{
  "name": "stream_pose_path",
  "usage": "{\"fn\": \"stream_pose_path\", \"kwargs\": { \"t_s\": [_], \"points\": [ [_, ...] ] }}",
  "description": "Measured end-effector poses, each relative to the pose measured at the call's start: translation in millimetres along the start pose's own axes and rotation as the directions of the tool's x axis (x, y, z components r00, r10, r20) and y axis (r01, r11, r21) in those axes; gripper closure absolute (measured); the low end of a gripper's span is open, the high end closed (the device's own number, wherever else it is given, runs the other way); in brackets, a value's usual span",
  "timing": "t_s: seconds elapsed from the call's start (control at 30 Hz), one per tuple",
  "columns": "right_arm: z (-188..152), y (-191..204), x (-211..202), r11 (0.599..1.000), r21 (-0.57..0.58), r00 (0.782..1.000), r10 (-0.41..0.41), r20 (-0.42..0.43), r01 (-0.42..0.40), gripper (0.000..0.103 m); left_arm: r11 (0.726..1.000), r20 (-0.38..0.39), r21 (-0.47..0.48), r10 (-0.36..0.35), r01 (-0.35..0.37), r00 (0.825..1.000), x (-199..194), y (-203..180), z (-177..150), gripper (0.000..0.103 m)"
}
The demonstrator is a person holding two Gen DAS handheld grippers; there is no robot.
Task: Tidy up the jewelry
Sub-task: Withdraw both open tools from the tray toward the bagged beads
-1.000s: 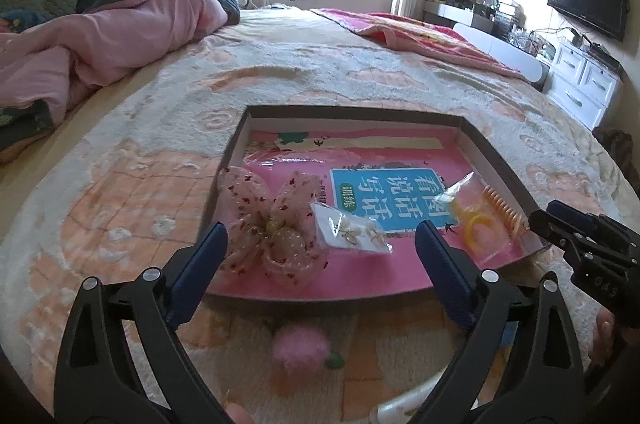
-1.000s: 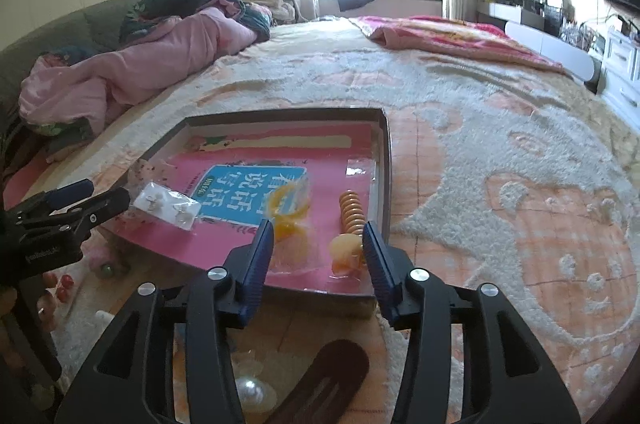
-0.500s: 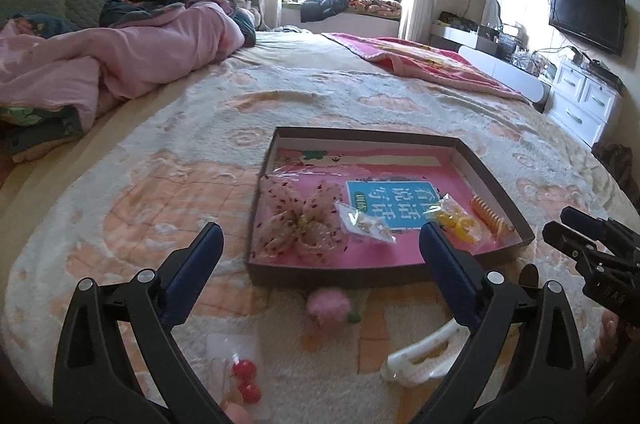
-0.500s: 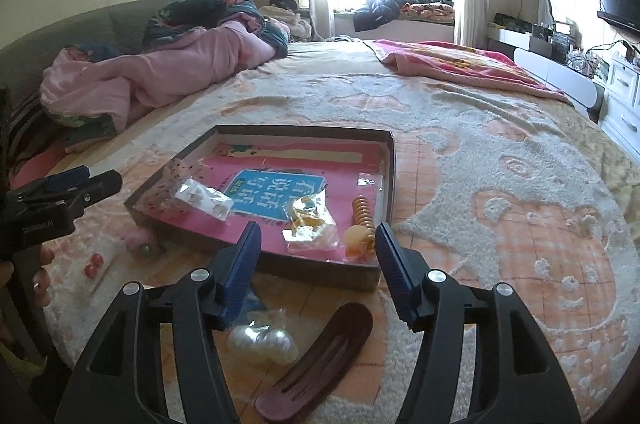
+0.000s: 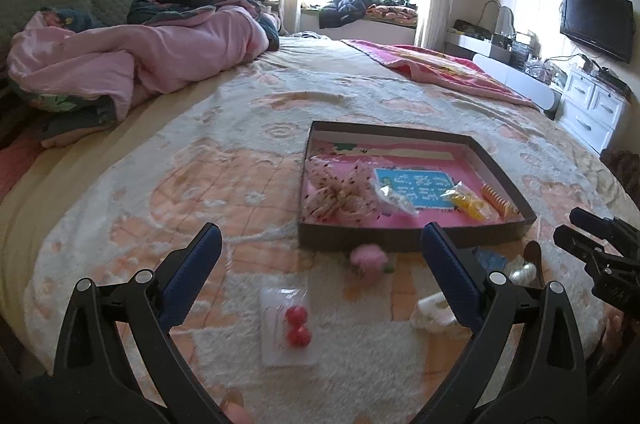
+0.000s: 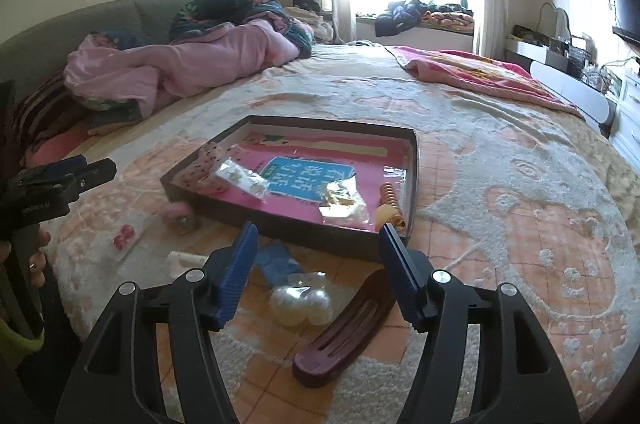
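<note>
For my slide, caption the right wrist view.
Open right gripper hovers over pearl hair tie and maroon clip, near the tray.

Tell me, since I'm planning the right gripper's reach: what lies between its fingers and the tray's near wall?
In the right wrist view, a bag of large pearl beads, a maroon hair clip and a blue packet lie between the right gripper and the tray.

We count one tray (image 5: 416,244) holding four items, two red beads (image 5: 298,326) in one packet, two pearls (image 6: 302,306), one maroon clip (image 6: 344,334), one pink pompom (image 5: 366,258).
</note>
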State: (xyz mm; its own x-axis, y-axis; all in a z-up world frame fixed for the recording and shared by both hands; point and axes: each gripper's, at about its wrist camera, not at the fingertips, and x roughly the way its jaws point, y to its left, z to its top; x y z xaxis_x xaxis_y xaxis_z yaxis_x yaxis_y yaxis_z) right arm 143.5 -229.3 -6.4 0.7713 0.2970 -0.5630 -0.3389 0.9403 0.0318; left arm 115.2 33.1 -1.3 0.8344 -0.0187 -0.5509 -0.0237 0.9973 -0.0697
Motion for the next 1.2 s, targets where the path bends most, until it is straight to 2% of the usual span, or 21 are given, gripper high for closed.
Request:
{"fn": "stream_pose_path", "kwargs": {
  "t_s": [0.53,0.63,0.73,1.0,1.2],
  "points": [
    [-12,31,-5,0.996,-0.053,0.998,0.064,-0.025,-0.065,0.04,1.0,-0.038,-0.002,0.028,-0.028,0.999,-16,15,-26,0.012],
    [-14,36,-7,0.996,-0.06,0.998,0.063,-0.024,-0.065,0.034,1.0,-0.056,0.0,0.026,-0.026,0.998,-16,16,-31,0.012],
    [-14,40,-7,0.995,-0.067,0.997,0.071,-0.025,-0.073,0.033,1.0,-0.062,0.01,0.025,-0.025,0.998,-17,14,-34,0.012],
    [-17,45,-5,0.994,-0.08,0.996,0.078,-0.038,-0.081,0.033,0.999,-0.11,0.027,0.038,-0.035,0.993,-8,14,-47,0.012],
    [-22,46,2,0.993,-0.086,0.996,0.07,-0.059,-0.075,0.032,0.999,-0.16,-0.013,0.04,-0.043,0.986,6,24,-56,0.012]
  ]
}}
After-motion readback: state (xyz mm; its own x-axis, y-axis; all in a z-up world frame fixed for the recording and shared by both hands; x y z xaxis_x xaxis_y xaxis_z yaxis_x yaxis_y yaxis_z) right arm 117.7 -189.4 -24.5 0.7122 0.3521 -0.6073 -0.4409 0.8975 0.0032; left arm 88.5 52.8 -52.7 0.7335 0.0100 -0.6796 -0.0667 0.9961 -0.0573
